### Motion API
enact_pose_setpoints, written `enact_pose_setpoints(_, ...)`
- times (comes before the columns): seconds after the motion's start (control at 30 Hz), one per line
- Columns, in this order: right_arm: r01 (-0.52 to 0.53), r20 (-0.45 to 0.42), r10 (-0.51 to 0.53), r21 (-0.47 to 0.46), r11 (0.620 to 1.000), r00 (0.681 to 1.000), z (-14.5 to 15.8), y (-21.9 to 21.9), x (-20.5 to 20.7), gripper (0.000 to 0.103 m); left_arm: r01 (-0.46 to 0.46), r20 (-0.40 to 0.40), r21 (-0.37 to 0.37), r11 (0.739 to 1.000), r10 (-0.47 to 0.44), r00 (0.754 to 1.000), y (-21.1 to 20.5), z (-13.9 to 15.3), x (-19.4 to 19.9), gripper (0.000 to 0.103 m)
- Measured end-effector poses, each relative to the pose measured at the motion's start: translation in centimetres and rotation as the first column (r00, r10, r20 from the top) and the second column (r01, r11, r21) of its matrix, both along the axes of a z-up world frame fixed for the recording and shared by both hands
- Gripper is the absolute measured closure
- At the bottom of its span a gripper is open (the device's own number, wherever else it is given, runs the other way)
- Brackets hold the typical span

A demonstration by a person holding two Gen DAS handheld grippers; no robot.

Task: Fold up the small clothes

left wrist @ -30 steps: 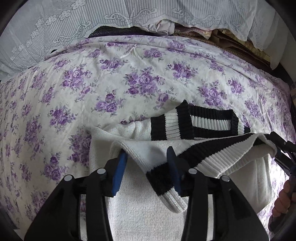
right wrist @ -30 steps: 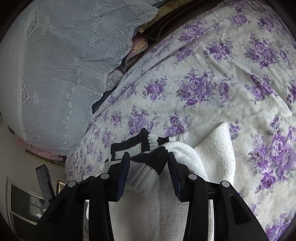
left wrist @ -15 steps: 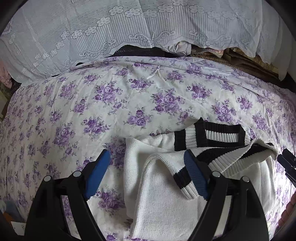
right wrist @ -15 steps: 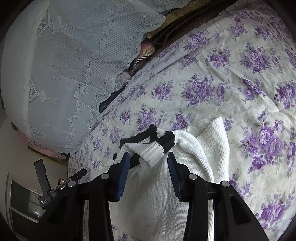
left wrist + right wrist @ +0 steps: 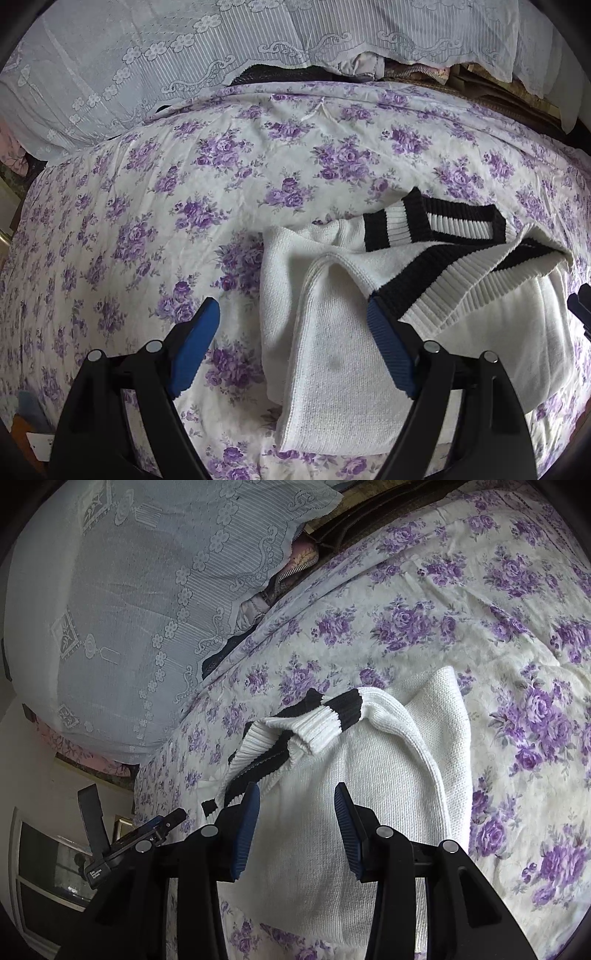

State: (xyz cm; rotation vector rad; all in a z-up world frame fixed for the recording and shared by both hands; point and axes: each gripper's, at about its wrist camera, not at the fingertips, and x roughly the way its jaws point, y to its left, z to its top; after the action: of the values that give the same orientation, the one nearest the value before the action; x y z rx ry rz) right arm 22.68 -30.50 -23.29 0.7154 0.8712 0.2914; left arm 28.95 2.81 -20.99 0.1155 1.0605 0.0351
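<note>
A white knit sweater with black-and-white ribbed bands lies folded on the purple-flowered bedspread. My left gripper hangs over its left edge, wide open. Its right pad is above the knit near the ribbed band, and its left pad is above bare bedspread. In the right wrist view the same sweater lies with its ribbed band draped across the far end. My right gripper hovers over the near part, open, with nothing pinched. One finger of it shows at the right edge.
A lace-covered pile of bedding runs along the bed's far side, also visible in the right wrist view. The left tool's black fingers show past the bed's edge, in front of a wall and a dark window.
My left jaws have opened wide and let go of the folded band, which now rests on the sweater. Both grippers have drawn back from the garment.
</note>
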Motion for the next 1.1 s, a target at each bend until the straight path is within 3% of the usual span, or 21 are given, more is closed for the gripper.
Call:
enact_pose_setpoints(0.33, -0.014, -0.03, 0.014, 0.007, 1.0, 0.999, -1.9, 0.3, 0.3, 0.06, 0.079, -0.093, 0.042, 0.996, -0.075, 0.993, -0.7, -4.3, -1.2, 0.023)
enact_pose_setpoints(0.47, -0.028, -0.044, 0.029, 0.005, 1.0, 0.999, -2.8, 0.9, 1.4, 0.06, 0.093, -0.071, 0.056, 0.994, -0.089, 0.994, -1.5, -4.4, 0.4, 0.019)
enact_pose_setpoints(0.57, -0.027, -0.039, 0.026, -0.019, 0.999, 0.999, -2.7, 1.4, 3.6, 0.06, 0.016, -0.036, 0.081, 0.997, -0.013, 0.999, -2.0, -3.9, 3.4, 0.019)
enact_pose_setpoints(0.6, -0.015, -0.024, 0.014, -0.028, 1.0, 1.0, -2.3, 1.3, 4.6, 0.06, -0.052, -0.026, 0.052, 0.997, 0.053, 0.998, -1.4, -3.6, 4.6, 0.019)
enact_pose_setpoints(0.7, 0.038, 0.01, -0.038, -0.057, 0.998, 0.999, -1.0, 0.4, 7.0, 0.06, -0.189, -0.077, -0.16, 0.969, 0.178, 0.981, 1.0, -3.6, 5.9, 0.019)
enact_pose_setpoints(0.77, 0.045, 0.029, -0.043, -0.083, 0.996, 0.999, -0.2, 0.2, 7.3, 0.06, -0.188, -0.101, -0.149, 0.971, 0.174, 0.979, 1.1, -4.1, 5.5, 0.019)
enact_pose_setpoints(0.83, 0.044, 0.041, -0.039, -0.125, 0.991, 0.998, 0.2, 0.3, 6.5, 0.06, -0.176, -0.074, -0.084, 0.981, 0.17, 0.983, 1.1, -4.0, 4.4, 0.019)
enact_pose_setpoints(0.87, 0.043, 0.046, -0.038, -0.132, 0.99, 0.998, 0.1, 0.3, 6.0, 0.06, -0.17, -0.057, -0.088, 0.982, 0.165, 0.985, 1.2, -3.7, 3.9, 0.019)
enact_pose_setpoints(1.03, -0.007, 0.014, 0.008, -0.123, 0.992, 1.0, -1.2, 1.8, 4.9, 0.06, -0.097, -0.021, -0.244, 0.965, 0.095, 0.995, 1.7, -2.4, 2.6, 0.019)
enact_pose_setpoints(1.1, -0.046, 0.0, 0.046, -0.138, 0.989, 0.999, -1.5, 3.0, 5.5, 0.06, -0.049, -0.022, -0.216, 0.975, 0.045, 0.999, 0.6, -2.5, 2.5, 0.019)
